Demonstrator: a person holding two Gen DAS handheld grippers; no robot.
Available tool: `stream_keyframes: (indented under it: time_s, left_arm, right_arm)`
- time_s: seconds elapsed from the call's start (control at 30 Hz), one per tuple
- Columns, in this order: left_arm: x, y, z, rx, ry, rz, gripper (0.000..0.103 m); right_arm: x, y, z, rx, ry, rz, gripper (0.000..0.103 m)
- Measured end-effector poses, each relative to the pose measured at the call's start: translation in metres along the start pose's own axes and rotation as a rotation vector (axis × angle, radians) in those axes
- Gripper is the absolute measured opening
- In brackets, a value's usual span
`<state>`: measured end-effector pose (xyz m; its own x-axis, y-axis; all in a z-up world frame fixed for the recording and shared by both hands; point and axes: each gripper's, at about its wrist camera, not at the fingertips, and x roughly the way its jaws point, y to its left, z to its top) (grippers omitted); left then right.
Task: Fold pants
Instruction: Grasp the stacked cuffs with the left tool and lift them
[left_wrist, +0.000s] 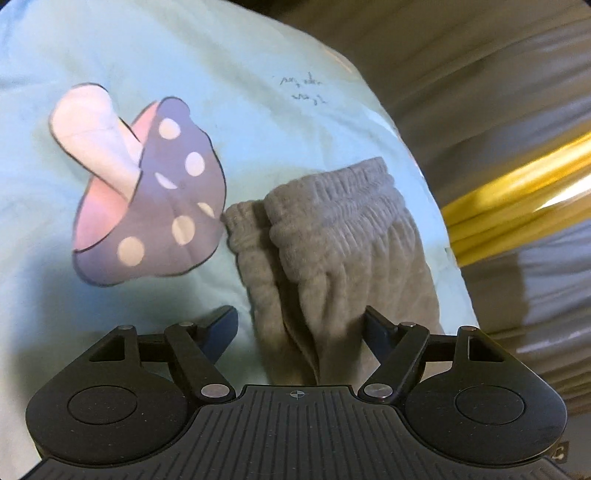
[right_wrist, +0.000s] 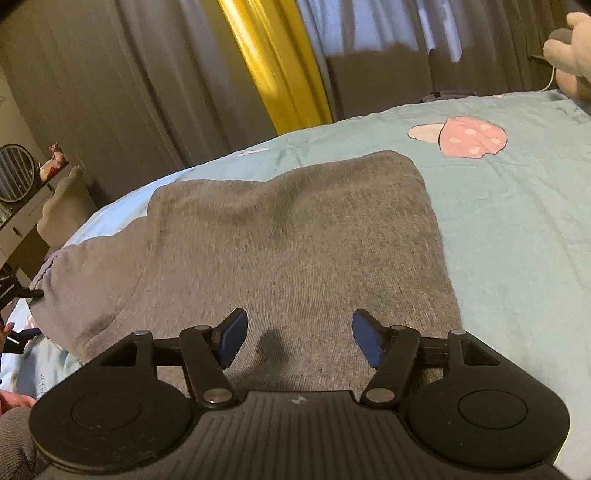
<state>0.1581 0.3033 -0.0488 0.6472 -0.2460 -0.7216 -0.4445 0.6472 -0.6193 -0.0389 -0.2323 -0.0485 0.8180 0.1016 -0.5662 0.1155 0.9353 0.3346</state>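
One pair of grey pants (right_wrist: 295, 240) lies on my bed's pale blue sheet (right_wrist: 517, 229), folded over into a broad flat slab in the right wrist view, with its far edge near the sheet's far border and a pink mushroom print (right_wrist: 472, 142) off to its far right. No container shows in either view; the sheet is the only thing bearing anything. From my left wrist the same pants (left_wrist: 332, 251) show their gathered elastic waistband (left_wrist: 332, 199), doubled so that two ribbed bands sit one on the other, just beside a large purple spotted mushroom print (left_wrist: 155, 199). My left gripper (left_wrist: 299, 328) stands with its jaws wide apart, straddling the near end of the cloth: the right finger sits against or just over the fabric's edge, the left finger over bare sheet, and the pads do not press on anything. My right gripper (right_wrist: 299, 339) is also parted, both blue pads hovering over the grey cloth with nothing pinched between them; I cannot tell whether the tips brush the fabric. The left wrist picture is smeared on its right side, so the yellow and grey curtain (left_wrist: 517, 192) there is only streaks. Some small writing (left_wrist: 301, 88) on the sheet is too faint to read. In the right view the pants' left end drops out of sight past the bed's edge, and a pale plush shape (right_wrist: 569, 48) is cut off at the top right corner.
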Motion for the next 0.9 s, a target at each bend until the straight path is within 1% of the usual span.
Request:
stream_keyframes:
  time_s: [0.07,0.1,0.13,0.2,0.27,0.33,0.37,0.43,0.5,0.57,0.67,0.7,0.77,0.8,0.87,0.9]
  left_arm:
    - [0.003,0.0,0.005,-0.009,0.0,-0.037,0.081]
    - [0.005,0.001,0.007,-0.013,-0.003,-0.079,0.083]
    - [0.009,0.001,0.008,-0.02,0.001,-0.094,0.085]
    - [0.019,0.002,0.014,-0.029,0.005,-0.101,0.083]
    - [0.024,0.0,0.017,-0.028,0.005,-0.088,0.071]
    - [0.022,-0.002,0.017,-0.007,-0.012,-0.076,0.051]
    - [0.021,-0.003,0.017,0.017,-0.022,-0.078,0.047]
    - [0.017,-0.011,0.012,0.097,-0.047,-0.046,0.037]
    - [0.011,-0.021,0.009,0.161,-0.071,-0.03,0.032]
    - [0.002,-0.036,0.006,0.227,-0.101,-0.023,0.029]
    - [-0.017,-0.079,-0.008,0.424,-0.169,-0.01,0.027]
    - [-0.025,-0.096,-0.015,0.505,-0.192,-0.019,0.026]
    - [-0.039,-0.127,-0.032,0.633,-0.229,-0.051,0.026]
    - [-0.047,-0.144,-0.043,0.7,-0.246,-0.084,0.026]
    - [-0.062,-0.173,-0.066,0.796,-0.268,-0.13,0.025]
    - [-0.07,-0.189,-0.082,0.845,-0.269,-0.177,0.025]
  right_arm:
    - [0.0,0.0,0.0,-0.001,0.002,-0.001,0.066]
    - [0.0,0.0,0.0,-0.002,0.003,-0.001,0.066]
    - [0.001,0.0,0.0,-0.003,0.003,-0.002,0.066]
    - [0.002,0.0,0.0,-0.005,0.003,-0.005,0.066]
    - [0.003,0.001,0.0,-0.01,0.003,-0.009,0.067]
    - [0.002,0.002,0.0,-0.019,0.003,-0.015,0.066]
    - [0.002,0.002,0.0,-0.021,0.003,-0.016,0.066]
    - [0.002,0.003,0.0,-0.018,0.002,-0.019,0.066]
    - [0.002,0.003,0.001,-0.013,0.002,-0.02,0.066]
    - [0.001,0.003,0.001,-0.01,0.0,-0.02,0.065]
    - [-0.004,0.001,0.004,0.009,-0.013,-0.019,0.065]
    - [-0.006,0.0,0.005,0.018,-0.019,-0.021,0.065]
    - [-0.01,-0.003,0.007,0.035,-0.034,-0.025,0.065]
    - [-0.012,-0.004,0.009,0.045,-0.042,-0.026,0.065]
    - [-0.017,-0.007,0.012,0.069,-0.06,-0.024,0.065]
    - [-0.02,-0.009,0.013,0.076,-0.07,-0.02,0.065]
